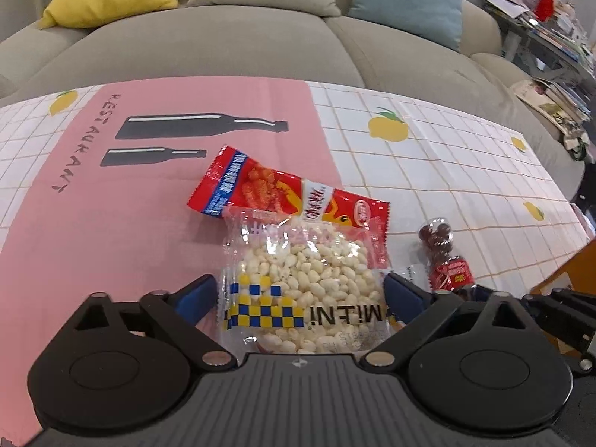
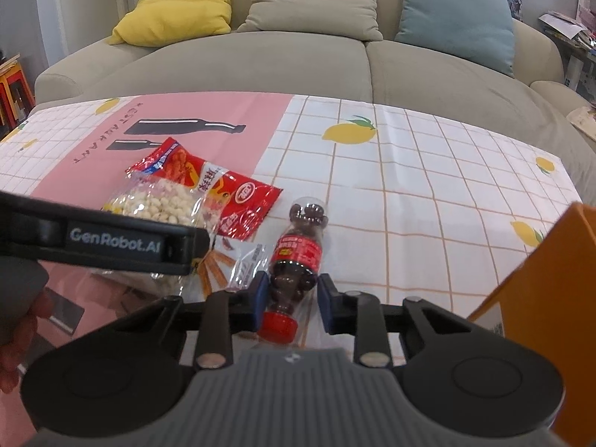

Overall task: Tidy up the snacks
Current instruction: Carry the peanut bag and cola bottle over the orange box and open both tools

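A clear bag of white puffed snacks [image 1: 301, 279] lies on the table between the fingers of my left gripper [image 1: 300, 290]; the jaws stand wide, one on each side of the bag, not visibly pressing it. A red snack packet [image 1: 287, 193] lies partly under it. My right gripper [image 2: 292, 296] has its blue pads on both sides of a small cola-shaped bottle of dark candy [image 2: 298, 257], red cap toward the camera, and seems closed on it. The bag [image 2: 160, 205] and red packet [image 2: 231, 193] also show in the right wrist view, with a small clear packet [image 2: 231, 264] beside the bottle.
The table carries a pink and white checked cloth with lemons [image 2: 409, 171]. An orange box [image 2: 547, 298] stands at the right front edge. A grey sofa [image 2: 298, 63] with yellow, beige and blue cushions is behind the table. Cluttered shelves [image 1: 551, 37] stand at far right.
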`<state>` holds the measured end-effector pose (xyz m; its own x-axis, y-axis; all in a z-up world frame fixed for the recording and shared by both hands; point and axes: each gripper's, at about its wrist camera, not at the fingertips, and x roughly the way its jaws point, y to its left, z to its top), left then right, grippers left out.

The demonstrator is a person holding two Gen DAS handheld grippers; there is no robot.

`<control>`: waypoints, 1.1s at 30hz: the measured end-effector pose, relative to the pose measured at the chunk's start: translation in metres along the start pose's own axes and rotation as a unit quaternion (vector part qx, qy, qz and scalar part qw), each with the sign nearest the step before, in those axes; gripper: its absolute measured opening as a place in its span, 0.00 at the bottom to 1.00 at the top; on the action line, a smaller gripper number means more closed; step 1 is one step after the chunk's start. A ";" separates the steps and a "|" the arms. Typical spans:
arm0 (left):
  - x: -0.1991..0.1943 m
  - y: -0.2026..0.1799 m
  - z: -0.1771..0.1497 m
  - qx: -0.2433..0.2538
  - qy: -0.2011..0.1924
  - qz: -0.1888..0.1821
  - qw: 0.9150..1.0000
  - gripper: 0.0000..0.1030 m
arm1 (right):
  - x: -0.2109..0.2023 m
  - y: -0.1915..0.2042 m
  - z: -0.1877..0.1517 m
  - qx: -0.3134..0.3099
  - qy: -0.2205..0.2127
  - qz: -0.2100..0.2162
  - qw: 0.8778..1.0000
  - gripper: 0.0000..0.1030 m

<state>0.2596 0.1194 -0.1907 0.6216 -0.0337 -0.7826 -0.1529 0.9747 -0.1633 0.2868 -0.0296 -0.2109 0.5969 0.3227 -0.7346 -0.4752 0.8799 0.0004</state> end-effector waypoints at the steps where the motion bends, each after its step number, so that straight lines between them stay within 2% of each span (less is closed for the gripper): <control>1: -0.002 -0.001 0.001 0.003 -0.002 -0.001 1.000 1.00 | -0.002 0.000 -0.002 0.000 0.000 0.000 1.000 0.26; 3: -0.007 -0.003 0.001 0.009 -0.012 0.008 1.000 0.90 | -0.004 0.001 -0.004 0.001 0.000 0.000 1.000 0.26; 10: -0.020 -0.010 -0.009 0.022 -0.024 0.008 0.999 0.89 | -0.015 0.006 -0.015 0.007 0.003 -0.003 1.000 0.26; 15: -0.041 -0.011 -0.017 0.004 -0.029 0.008 1.000 0.89 | -0.026 0.009 -0.023 0.009 0.011 -0.001 1.000 0.25; 18: -0.054 -0.012 -0.023 -0.004 -0.018 0.013 1.000 0.89 | -0.037 0.010 -0.029 0.021 0.017 0.003 1.000 0.25; 22: -0.075 -0.015 -0.032 -0.015 -0.014 0.013 1.000 0.89 | -0.060 0.014 -0.036 0.035 0.012 0.006 0.999 0.25; 33: -0.151 -0.028 -0.047 -0.035 -0.035 -0.003 0.999 0.89 | -0.144 0.015 -0.050 0.091 -0.017 0.019 0.996 0.25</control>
<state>0.1336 0.0871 -0.0963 0.6748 -0.0221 -0.7377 -0.2008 0.9564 -0.2123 0.1617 -0.0807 -0.1385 0.6036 0.3667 -0.7079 -0.3758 0.9140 0.1531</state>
